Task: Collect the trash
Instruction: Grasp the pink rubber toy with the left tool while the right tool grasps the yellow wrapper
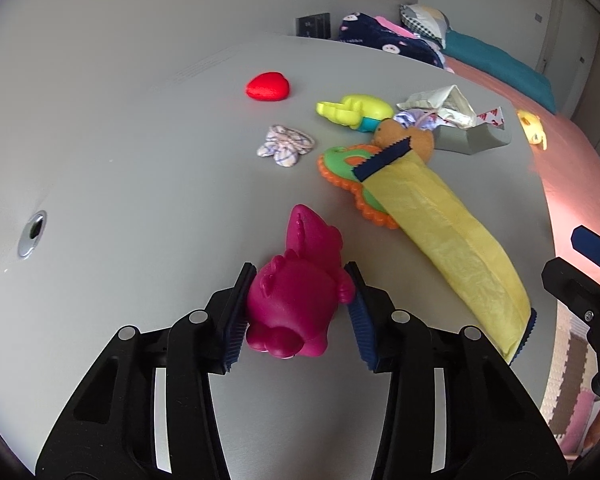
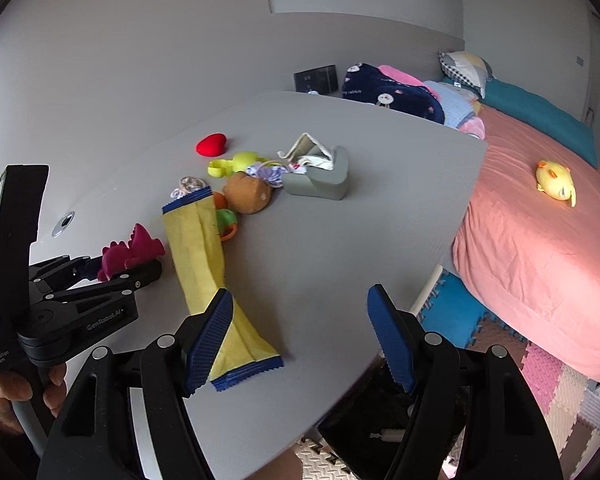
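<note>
From the left wrist view, the left tongs [image 1: 298,304] are straddling a magenta toy [image 1: 296,300] that is lying on the grey counter [image 1: 120,152]. The blue pad [image 1: 236,316] on one side is pressing the toy's flank, while the other pad is sitting just beside its small fin, so I cannot tell whether the grip is fully made. The step in hand looks like taking hold of this toy. Whether it counts as trash is doubtful, since the yellow wrapper [image 1: 452,236] just beside the toy seems the more likely rubbish. The left tongs are pointing steeply down at the counter, with the toy near the counter's front. From the right wrist view, the right tongs [image 2: 300,336] are standing wide and holding nothing, with one pad hovering over the near end of the yellow wrapper [image 2: 204,256] and the other reaching past the counter's edge. A dark bin [image 2: 364,420] is sitting on the floor just below that edge. The next move probably calls for lowering onto the wrapper's near end, pinching it and carrying it over the edge to the bin. A hand [image 2: 8,392] is gripping the left tool's handle beside the wrapper.
</note>
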Demonstrator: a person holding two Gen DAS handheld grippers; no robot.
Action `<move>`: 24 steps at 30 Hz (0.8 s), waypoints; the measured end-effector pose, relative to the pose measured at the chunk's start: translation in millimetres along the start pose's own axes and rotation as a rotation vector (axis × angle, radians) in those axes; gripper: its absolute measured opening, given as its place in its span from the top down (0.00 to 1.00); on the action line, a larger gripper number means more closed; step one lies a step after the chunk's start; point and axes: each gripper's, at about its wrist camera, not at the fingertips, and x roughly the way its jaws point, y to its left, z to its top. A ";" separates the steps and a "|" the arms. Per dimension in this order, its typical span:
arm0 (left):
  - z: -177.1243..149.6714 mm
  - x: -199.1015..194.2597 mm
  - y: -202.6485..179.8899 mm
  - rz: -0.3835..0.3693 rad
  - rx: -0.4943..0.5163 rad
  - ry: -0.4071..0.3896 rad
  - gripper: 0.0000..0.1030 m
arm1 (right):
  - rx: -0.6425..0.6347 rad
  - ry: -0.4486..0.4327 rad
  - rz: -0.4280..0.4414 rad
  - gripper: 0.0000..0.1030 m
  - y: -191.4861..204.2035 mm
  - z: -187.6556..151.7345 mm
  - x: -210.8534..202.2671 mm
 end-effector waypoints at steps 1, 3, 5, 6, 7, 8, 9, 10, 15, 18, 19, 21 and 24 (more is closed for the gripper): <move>-0.9 -2.1 1.6 0.009 -0.004 -0.004 0.57 | -0.006 0.001 0.007 0.32 3.0 0.3 0.7; -2.8 -6.6 5.0 0.034 -0.015 -0.012 0.57 | -0.017 0.003 0.016 0.32 8.3 0.4 2.2; -3.7 -9.7 7.7 0.049 -0.020 -0.018 0.57 | -0.030 0.007 0.026 0.32 14.4 1.4 5.4; -4.5 -11.2 10.3 0.054 -0.030 -0.021 0.57 | -0.035 0.009 0.029 0.32 16.2 1.4 7.0; -5.1 -12.0 14.0 0.053 -0.046 -0.019 0.57 | -0.043 0.012 0.033 0.32 19.7 1.9 9.4; -5.8 -12.4 17.8 0.049 -0.065 -0.014 0.57 | -0.049 0.015 0.035 0.32 22.3 2.1 11.6; -6.7 -12.7 20.7 0.048 -0.074 -0.010 0.57 | -0.057 0.021 0.040 0.32 25.5 2.6 15.2; -7.3 -12.9 23.4 0.050 -0.081 -0.007 0.57 | -0.062 0.024 0.041 0.32 27.6 2.1 17.1; -8.5 -16.9 41.7 0.053 -0.140 -0.006 0.57 | -0.080 0.048 0.039 0.32 35.4 -0.8 32.1; -9.8 -20.4 53.2 0.062 -0.168 -0.015 0.57 | -0.087 0.045 0.033 0.32 37.2 -0.6 38.7; -10.3 -21.6 57.4 0.062 -0.181 -0.018 0.57 | -0.090 0.045 0.032 0.34 37.6 -0.5 40.0; -11.3 -22.8 63.5 0.059 -0.202 -0.020 0.57 | -0.093 0.054 0.031 0.48 37.1 0.2 43.4; -11.8 -23.9 67.1 0.060 -0.215 -0.021 0.57 | -0.091 0.066 0.046 0.56 35.2 0.3 46.5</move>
